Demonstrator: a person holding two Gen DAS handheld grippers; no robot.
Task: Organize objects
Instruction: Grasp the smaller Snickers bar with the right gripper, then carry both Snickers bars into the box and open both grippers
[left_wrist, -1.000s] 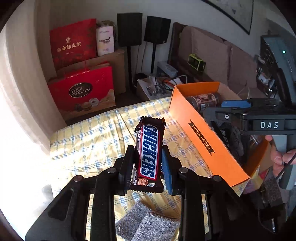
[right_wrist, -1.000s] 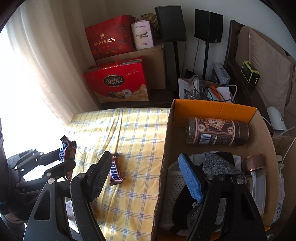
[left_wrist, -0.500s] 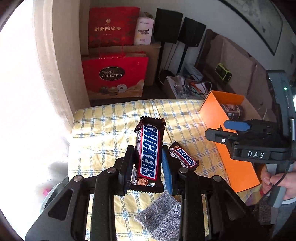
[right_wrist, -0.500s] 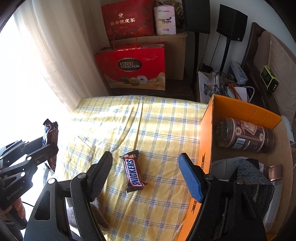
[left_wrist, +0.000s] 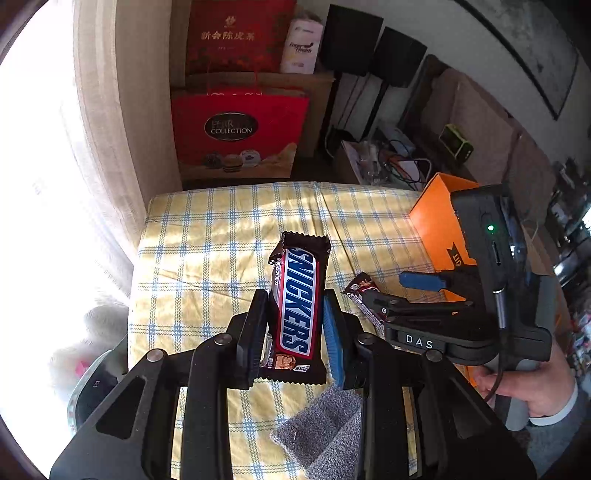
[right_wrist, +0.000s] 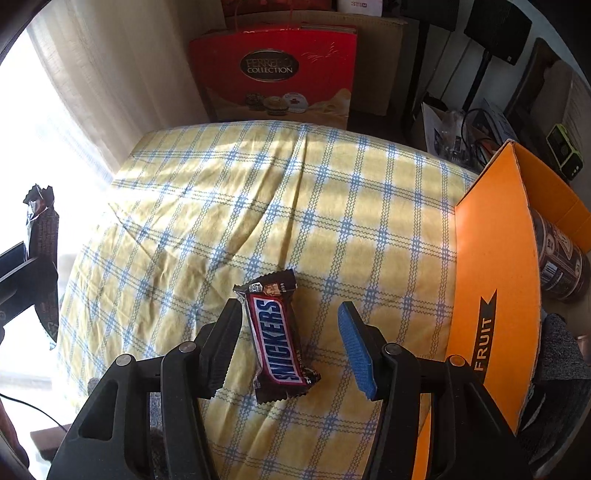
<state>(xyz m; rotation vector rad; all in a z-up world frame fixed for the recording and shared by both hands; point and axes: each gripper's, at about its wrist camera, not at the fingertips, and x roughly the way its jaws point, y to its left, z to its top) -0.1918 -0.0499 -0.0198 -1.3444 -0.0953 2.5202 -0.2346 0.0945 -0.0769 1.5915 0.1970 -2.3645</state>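
Observation:
My left gripper (left_wrist: 291, 328) is shut on a Snickers bar (left_wrist: 298, 306) and holds it upright above the yellow checked cloth (left_wrist: 221, 251); the held bar also shows at the left edge of the right wrist view (right_wrist: 42, 236). A second Snickers bar (right_wrist: 277, 339) lies flat on the cloth (right_wrist: 295, 203). My right gripper (right_wrist: 288, 339) is open, low over it, with one finger on each side of the bar and not touching it. In the left wrist view the right gripper (left_wrist: 406, 291) covers most of that bar (left_wrist: 364, 291).
An orange cardboard box (right_wrist: 495, 280) stands at the cloth's right edge and holds a brown can (right_wrist: 557, 266) and grey fabric (right_wrist: 561, 350). A grey folded cloth (left_wrist: 325, 432) lies near the front edge. Red gift bags (left_wrist: 240, 129) and speakers (left_wrist: 354, 37) stand behind.
My right gripper has swung left from over the orange box and come down around the bar lying on the cloth. My left gripper has kept its bar and drawn back to the left.

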